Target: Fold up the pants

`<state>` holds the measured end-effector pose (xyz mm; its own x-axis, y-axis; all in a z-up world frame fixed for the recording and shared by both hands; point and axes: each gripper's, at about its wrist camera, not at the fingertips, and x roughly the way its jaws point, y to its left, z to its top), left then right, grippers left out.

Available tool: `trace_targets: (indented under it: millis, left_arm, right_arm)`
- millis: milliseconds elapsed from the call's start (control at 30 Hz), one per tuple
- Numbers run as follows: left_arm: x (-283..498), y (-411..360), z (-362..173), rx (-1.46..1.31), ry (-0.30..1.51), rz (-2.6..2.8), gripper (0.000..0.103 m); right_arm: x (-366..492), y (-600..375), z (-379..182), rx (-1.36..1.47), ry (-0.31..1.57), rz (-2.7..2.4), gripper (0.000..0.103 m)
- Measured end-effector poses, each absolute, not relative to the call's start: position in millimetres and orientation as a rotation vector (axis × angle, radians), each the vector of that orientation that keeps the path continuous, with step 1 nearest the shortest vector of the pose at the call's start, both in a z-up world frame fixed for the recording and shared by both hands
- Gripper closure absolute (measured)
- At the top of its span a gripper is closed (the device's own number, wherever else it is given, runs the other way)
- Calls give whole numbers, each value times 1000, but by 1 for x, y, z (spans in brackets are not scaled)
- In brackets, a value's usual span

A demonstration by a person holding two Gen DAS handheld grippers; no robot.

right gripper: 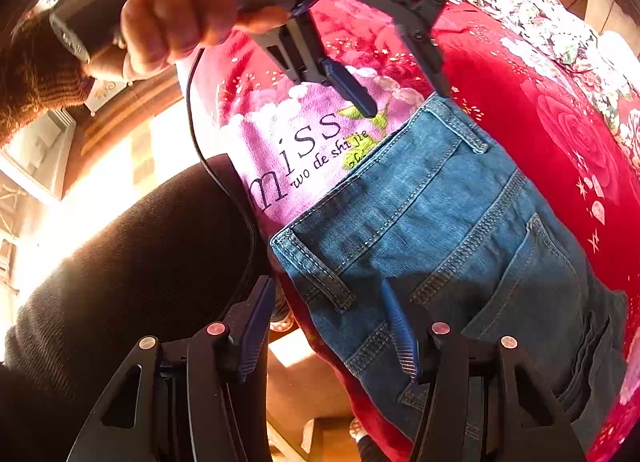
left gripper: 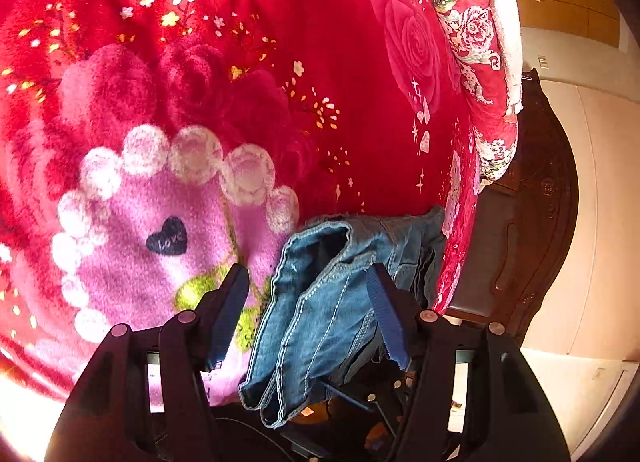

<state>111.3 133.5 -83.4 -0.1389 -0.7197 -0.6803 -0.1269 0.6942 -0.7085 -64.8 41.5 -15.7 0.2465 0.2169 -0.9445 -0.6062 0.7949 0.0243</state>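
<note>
The folded jeans (right gripper: 440,222) lie on the red blanket (left gripper: 320,42) at its edge. The left gripper (left gripper: 312,286) and the right gripper (right gripper: 328,298) both stand spread above the denim, apparently pinching nothing.

Red floral plush blanket (left gripper: 280,42) with pink heart motif, carved dark wooden bedframe (left gripper: 552,190), pale floor (left gripper: 592,378)

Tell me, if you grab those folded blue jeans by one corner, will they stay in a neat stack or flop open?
Probably flop open. The jeans are soft denim, and their stacked layers lie loose with nothing pinning them. They look fairly heavy for cloth, given the thick seams. Sliding is unlikely on the fuzzy red blanket.
</note>
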Motion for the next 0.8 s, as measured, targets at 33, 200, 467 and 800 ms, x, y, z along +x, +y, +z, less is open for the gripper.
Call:
trace_targets:
  millis: [33,200,467,800]
  left_arm:
    - [115,130,-85,-690,1660,-596,43]
    - [135,118,-92,-685,1676,-623,32]
    - [126,72,-79,-525,1673,-825,64]
    - [114,62,-44,-577,1587,-833,96]
  right_arm:
    - [-65,49,-21,-423,1205,563,45]
    - [-62,78,-45,-581,1194,515,40]
    - [-56,62,-39,-510,1154,506,84]
    - [-49,19,1,-317,1073,490,92]
